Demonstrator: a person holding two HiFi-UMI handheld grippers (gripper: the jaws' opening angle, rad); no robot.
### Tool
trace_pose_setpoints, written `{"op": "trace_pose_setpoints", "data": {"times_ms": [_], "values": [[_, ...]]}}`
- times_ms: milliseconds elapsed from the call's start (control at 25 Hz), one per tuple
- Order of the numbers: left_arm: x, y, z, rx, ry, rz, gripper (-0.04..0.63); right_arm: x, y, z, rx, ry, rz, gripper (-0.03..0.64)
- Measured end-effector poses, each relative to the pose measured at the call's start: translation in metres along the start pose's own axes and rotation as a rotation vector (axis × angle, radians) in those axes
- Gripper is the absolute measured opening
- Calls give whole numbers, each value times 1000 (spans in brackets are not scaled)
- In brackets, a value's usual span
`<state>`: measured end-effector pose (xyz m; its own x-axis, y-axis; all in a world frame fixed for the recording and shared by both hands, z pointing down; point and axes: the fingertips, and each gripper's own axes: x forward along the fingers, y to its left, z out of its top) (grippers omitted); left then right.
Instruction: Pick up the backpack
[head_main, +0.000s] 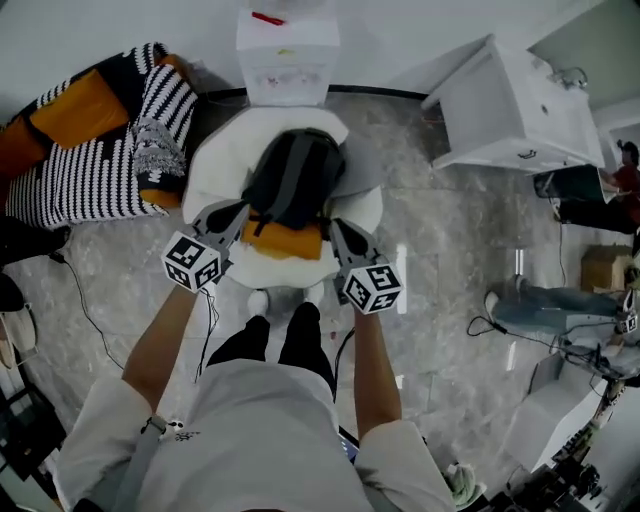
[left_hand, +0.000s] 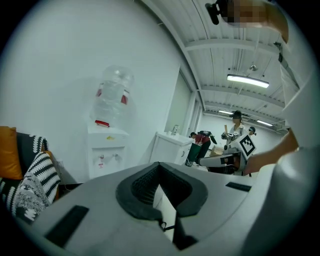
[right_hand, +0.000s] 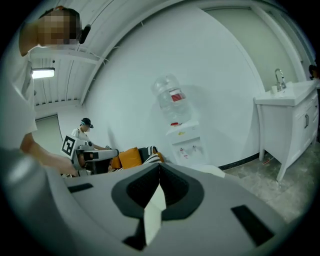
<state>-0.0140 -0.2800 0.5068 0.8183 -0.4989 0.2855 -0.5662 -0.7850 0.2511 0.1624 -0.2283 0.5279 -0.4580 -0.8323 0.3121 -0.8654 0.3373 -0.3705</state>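
Note:
In the head view a dark grey backpack with an orange lower part lies on a white round seat. My left gripper hangs shut at the backpack's lower left edge, and whether it touches I cannot tell. My right gripper is shut at the lower right edge. In the left gripper view the left gripper has its jaws closed together with nothing between them. The right gripper looks the same in the right gripper view. The backpack shows in neither gripper view.
A water dispenser stands against the wall behind the seat. A sofa with striped and orange cushions is to the left and a white sink cabinet to the right. A cable runs over the stone floor. Another person is at the right.

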Motion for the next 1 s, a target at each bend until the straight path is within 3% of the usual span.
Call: {"op": "trace_pose_setpoints", "data": {"times_ms": [240, 680, 1000], "values": [[65, 50, -31, -103, 36, 96, 2, 58, -76, -24, 43, 74, 21, 6], [161, 98, -111, -66, 114, 150, 2, 144, -170, -103, 33, 145, 24, 6], [207, 136, -161, -47, 122, 164, 2, 183, -219, -162, -18, 186, -4, 6]]}}
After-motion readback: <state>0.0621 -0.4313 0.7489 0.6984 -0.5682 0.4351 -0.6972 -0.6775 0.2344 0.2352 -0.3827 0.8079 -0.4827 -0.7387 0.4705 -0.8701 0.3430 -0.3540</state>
